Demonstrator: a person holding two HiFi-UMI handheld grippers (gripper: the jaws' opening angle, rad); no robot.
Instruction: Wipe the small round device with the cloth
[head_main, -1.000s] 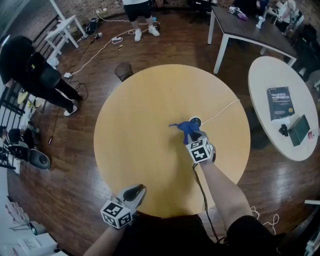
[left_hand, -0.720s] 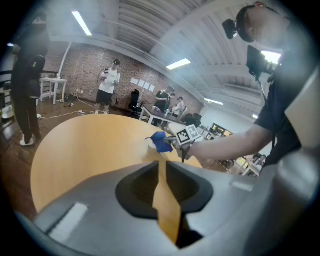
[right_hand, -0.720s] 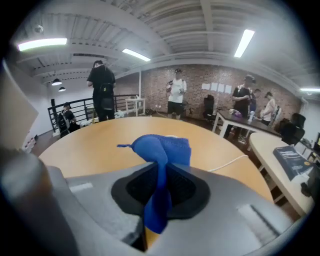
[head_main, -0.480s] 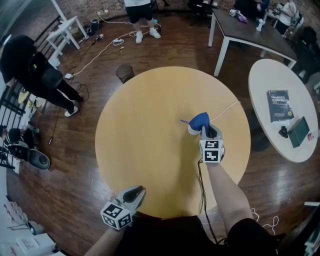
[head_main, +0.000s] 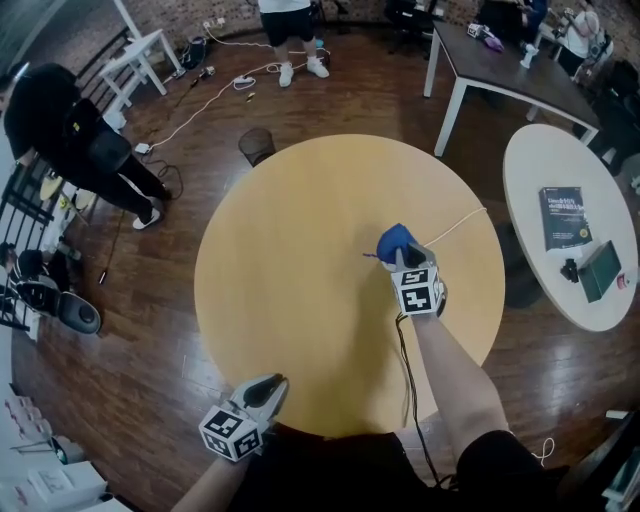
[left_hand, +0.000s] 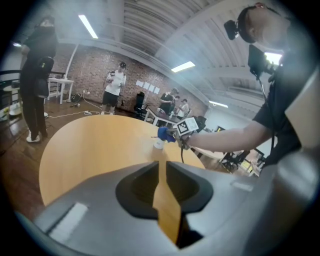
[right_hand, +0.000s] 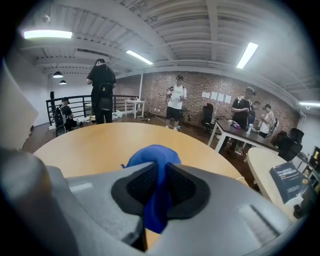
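My right gripper (head_main: 408, 262) is shut on a blue cloth (head_main: 396, 240) over the right half of the round wooden table (head_main: 290, 250). The cloth bulges out past the jaws in the right gripper view, where the gripper (right_hand: 159, 167) pinches the cloth (right_hand: 152, 155) along its middle. From the left gripper view, the small white round device (left_hand: 158, 144) sits on the table just under the cloth (left_hand: 164, 133). In the head view the cloth hides the device. My left gripper (head_main: 262, 392) hovers at the table's near edge, far from both; its jaws (left_hand: 161, 165) are together with nothing between them.
A white cable (head_main: 455, 225) runs from the cloth to the table's right edge. A white round table (head_main: 530, 170) with a book (head_main: 560, 215) stands to the right, a dark table (head_main: 500, 60) behind it. A small bin (head_main: 257, 143) and standing people are beyond the far edge.
My right gripper has carried the blue cloth to the right and lifted it, so the cloth now covers the device. The left gripper has stayed put.
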